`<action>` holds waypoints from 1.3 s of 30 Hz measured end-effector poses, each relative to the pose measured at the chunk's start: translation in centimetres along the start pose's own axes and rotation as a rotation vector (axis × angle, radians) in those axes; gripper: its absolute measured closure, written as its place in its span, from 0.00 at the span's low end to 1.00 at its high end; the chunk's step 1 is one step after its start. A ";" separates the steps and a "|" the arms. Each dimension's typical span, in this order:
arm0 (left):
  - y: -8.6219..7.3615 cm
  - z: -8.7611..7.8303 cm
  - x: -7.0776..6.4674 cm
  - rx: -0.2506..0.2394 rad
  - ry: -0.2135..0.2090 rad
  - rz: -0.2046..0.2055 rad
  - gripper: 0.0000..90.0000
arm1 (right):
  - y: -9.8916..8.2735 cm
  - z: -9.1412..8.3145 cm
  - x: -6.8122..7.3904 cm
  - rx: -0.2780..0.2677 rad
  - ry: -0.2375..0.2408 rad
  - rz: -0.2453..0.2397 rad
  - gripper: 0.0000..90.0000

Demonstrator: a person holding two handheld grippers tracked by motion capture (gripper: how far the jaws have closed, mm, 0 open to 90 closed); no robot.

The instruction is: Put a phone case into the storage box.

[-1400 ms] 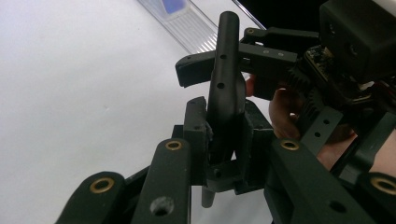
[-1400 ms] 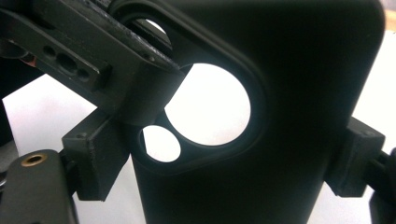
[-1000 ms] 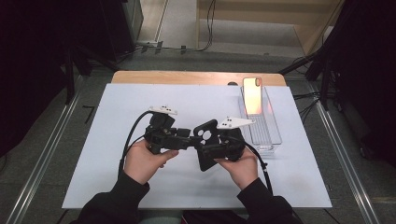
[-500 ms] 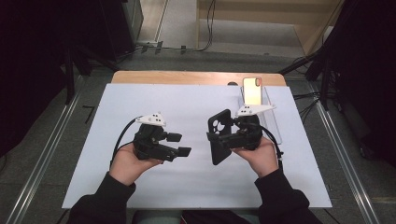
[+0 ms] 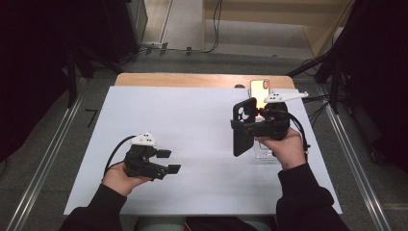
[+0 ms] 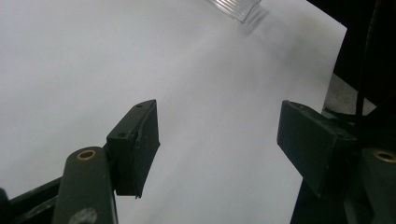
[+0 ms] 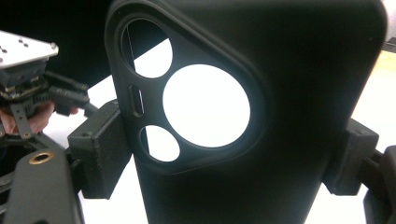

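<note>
From where I watched, the black phone case (image 5: 242, 126) stood upright between the jaws of the right gripper (image 5: 245, 126), clamped across its width, above the right part of the white table sheet (image 5: 192, 120). In the right gripper view the case (image 7: 261, 112) filled most of the frame, its camera cut-out facing me with one large round opening and two smaller ones beside a narrow slot, and I saw a black pad pressed to each side edge. The right hand (image 5: 284, 147) held that gripper up off the sheet, so the case hung clear of the surface.

The left gripper (image 5: 169, 161) sat low over the near left part of the sheet, well apart from the case, in the left hand (image 5: 122, 178). Its jaws had just been opening, and in the left gripper view (image 6: 217, 140) I saw them spread with nothing between them, only bare white sheet below.

Behind and under the right hand I saw a clear plastic tray (image 5: 263, 153) lying on the sheet; its near end showed just beside the case's lower edge. A phone (image 5: 260, 91) with an orange-lit screen stood up at the tray's far end. I could not tell whether anything else lay in the tray, since the hand and gripper covered its middle.
</note>
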State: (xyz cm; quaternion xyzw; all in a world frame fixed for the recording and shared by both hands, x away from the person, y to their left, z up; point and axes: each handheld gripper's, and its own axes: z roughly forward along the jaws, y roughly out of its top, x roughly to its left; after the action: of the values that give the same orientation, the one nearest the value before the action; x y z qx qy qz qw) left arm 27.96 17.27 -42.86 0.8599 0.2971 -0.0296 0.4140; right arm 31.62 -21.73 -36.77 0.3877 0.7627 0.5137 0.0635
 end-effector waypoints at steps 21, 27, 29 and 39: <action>-3.1 -1.1 0.7 -0.002 0.054 -0.076 0.33 | 1.8 -1.4 -8.3 -0.104 -0.358 0.119 0.17; -3.1 -1.2 0.7 -0.008 0.044 -0.080 0.33 | 1.2 -0.2 -10.8 -0.116 -0.456 0.164 0.17; -3.1 -1.2 0.8 -0.009 0.049 -0.076 0.33 | 0.9 0.3 -11.6 -0.115 -0.496 0.166 0.17; -3.2 -1.1 0.8 -0.010 0.042 -0.078 0.33 | -0.5 4.3 -14.4 -0.051 -0.537 0.208 0.17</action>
State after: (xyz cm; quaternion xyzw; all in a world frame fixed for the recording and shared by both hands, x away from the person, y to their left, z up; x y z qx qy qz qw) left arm 26.67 19.99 -44.60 0.8461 0.3390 -0.0261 0.4104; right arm 43.44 -28.17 -43.51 0.5843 0.6615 0.4156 0.2197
